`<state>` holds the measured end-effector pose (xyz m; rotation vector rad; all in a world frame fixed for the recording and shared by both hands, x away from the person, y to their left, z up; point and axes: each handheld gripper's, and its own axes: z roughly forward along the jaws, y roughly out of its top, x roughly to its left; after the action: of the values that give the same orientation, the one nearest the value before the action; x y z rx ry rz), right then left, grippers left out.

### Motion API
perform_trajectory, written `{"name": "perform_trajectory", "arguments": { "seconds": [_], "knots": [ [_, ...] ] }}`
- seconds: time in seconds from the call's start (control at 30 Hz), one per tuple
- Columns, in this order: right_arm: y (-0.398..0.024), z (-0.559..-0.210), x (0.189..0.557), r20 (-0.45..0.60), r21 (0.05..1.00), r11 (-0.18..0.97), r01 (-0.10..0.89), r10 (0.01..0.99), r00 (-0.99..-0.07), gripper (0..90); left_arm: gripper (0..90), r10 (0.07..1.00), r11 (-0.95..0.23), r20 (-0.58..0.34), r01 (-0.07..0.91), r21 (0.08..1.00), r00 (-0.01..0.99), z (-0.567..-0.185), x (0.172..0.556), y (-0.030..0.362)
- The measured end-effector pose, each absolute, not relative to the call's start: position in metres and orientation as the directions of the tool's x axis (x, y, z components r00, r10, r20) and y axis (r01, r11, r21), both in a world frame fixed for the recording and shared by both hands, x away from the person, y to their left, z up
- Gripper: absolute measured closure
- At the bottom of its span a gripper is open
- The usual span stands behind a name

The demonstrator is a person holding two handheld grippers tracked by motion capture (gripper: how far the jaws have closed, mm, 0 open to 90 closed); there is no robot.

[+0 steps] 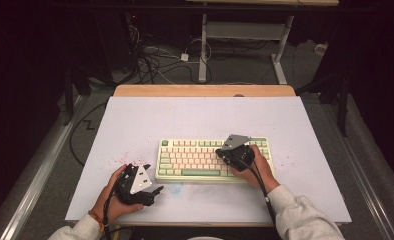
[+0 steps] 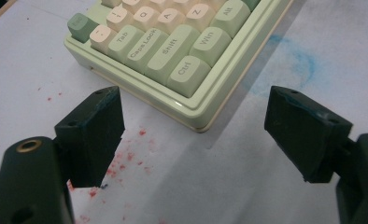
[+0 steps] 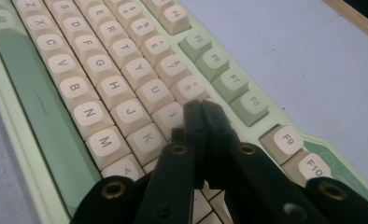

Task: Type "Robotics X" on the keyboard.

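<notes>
While the white tabletop [image 1: 135, 125] spans most of the high view, a pale green keyboard [image 1: 195, 160] with cream keys lies on it, slightly right of centre and near the person's edge. Red specks [image 2: 126, 161] dot the surface left of the keyboard, and a faint blue smudge [image 2: 299, 63] marks it just below the keyboard's front edge. Over the keyboard's right half sits the right gripper [image 1: 220, 152], held in the right hand [image 1: 260, 167]; in the right gripper view its jaws are pressed together with nothing between them, their tips [image 3: 201, 109] down among the cream keys by I and 8. Resting on the tabletop just beside the keyboard's lower left corner, the left gripper [image 1: 155, 192] is held in the left hand [image 1: 112, 197]; in the left gripper view its jaws stand spread wide and empty, pointed at the corner by the Ctrl key [image 2: 187, 74] without touching it.
</notes>
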<state>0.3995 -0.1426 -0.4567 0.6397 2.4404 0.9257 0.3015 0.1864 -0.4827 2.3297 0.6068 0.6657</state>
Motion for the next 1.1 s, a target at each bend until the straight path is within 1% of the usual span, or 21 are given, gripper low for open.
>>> {"name": "perform_trajectory", "arguments": {
  "seconds": [0.07, 0.17, 0.27, 0.5, 0.8, 1.0, 1.1],
  "knots": [
    [-0.141, -0.459, 0.399, -0.245, 0.677, 0.687, 0.263, 0.548, -0.8, 90.0, 18.9, 0.565, -0.693, 0.305, 0.241, 0.68, 0.766, -0.482, 0.302, 0.187],
    [-0.14, -0.458, 0.398, -0.253, 0.674, 0.693, 0.257, 0.542, -0.801, 90.0, 18.9, 0.568, -0.688, 0.301, 0.241, 0.684, 0.766, -0.482, 0.302, 0.187],
    [-0.143, -0.454, 0.396, -0.239, 0.706, 0.661, 0.254, 0.561, -0.793, 90.0, 18.9, 0.572, -0.687, 0.3, 0.246, 0.684, 0.763, -0.482, 0.302, 0.188],
    [-0.154, -0.443, 0.391, -0.225, 0.75, 0.612, 0.251, 0.593, -0.773, 88.2, 18.9, 0.577, -0.689, 0.303, 0.252, 0.68, 0.758, -0.483, 0.302, 0.188],
    [-0.172, -0.431, 0.375, -0.244, 0.798, 0.566, 0.207, 0.617, -0.748, 75.0, 18.9, 0.579, -0.689, 0.309, 0.251, 0.68, 0.754, -0.482, 0.302, 0.189],
    [-0.186, -0.423, 0.361, -0.25, 0.829, 0.53, 0.177, 0.635, -0.731, 59.8, 18.9, 0.582, -0.687, 0.307, 0.252, 0.682, 0.753, -0.482, 0.302, 0.189],
    [-0.194, -0.422, 0.354, -0.245, 0.842, 0.513, 0.168, 0.641, -0.727, 50.3, 18.9, 0.584, -0.685, 0.308, 0.253, 0.683, 0.751, -0.481, 0.301, 0.189]
  ]
}}
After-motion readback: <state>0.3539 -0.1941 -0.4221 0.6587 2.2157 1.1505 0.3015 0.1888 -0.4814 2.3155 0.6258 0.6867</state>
